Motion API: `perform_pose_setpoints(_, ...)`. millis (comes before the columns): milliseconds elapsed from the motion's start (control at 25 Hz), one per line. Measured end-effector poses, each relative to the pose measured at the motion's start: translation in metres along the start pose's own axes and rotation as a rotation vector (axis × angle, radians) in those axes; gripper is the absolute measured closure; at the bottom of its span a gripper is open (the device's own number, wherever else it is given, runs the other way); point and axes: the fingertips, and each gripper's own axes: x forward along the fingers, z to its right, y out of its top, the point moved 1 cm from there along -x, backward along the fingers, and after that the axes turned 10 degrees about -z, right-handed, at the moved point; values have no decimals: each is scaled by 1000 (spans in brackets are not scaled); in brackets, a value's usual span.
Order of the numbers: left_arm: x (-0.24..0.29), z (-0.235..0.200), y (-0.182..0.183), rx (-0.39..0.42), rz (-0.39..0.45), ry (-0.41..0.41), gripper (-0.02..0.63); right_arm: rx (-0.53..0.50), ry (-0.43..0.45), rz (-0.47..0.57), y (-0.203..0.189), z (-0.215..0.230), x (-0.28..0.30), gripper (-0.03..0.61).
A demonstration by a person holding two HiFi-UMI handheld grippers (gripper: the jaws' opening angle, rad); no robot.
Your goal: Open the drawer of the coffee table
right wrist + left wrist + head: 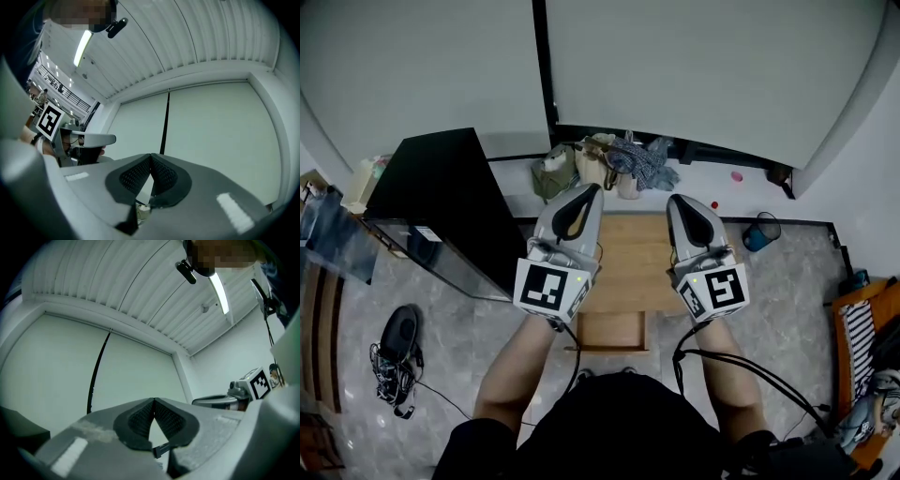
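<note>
The wooden coffee table (630, 251) lies far below in the head view. Its drawer (614, 330) sticks out from the near side, toward the person's feet. Both grippers are held high and close to the head camera, well above the table and touching nothing. My left gripper (592, 188) has its jaws shut with nothing between them; in the left gripper view its tips (153, 400) meet against a pale wall and ceiling. My right gripper (676, 199) is shut and empty too, its tips (151, 155) closed before the same wall.
A black cabinet (441, 202) stands left of the table. Bags and a heap of clothes (609, 164) lie behind it along the wall. A blue bin (759, 232) sits at the right, and a dark object with cables (398, 339) lies on the floor at the left.
</note>
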Motion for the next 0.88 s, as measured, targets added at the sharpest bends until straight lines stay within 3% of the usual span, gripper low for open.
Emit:
perform_pose_setpoints(560, -42, -29, -29, -59, -47, 13, 612, 55, -63, -54, -14, -17, -11, 579)
perform_pose_setpoints(880, -51, -32, -28, -52, -43, -12, 612, 72, -90, -48, -16, -26, -14, 580)
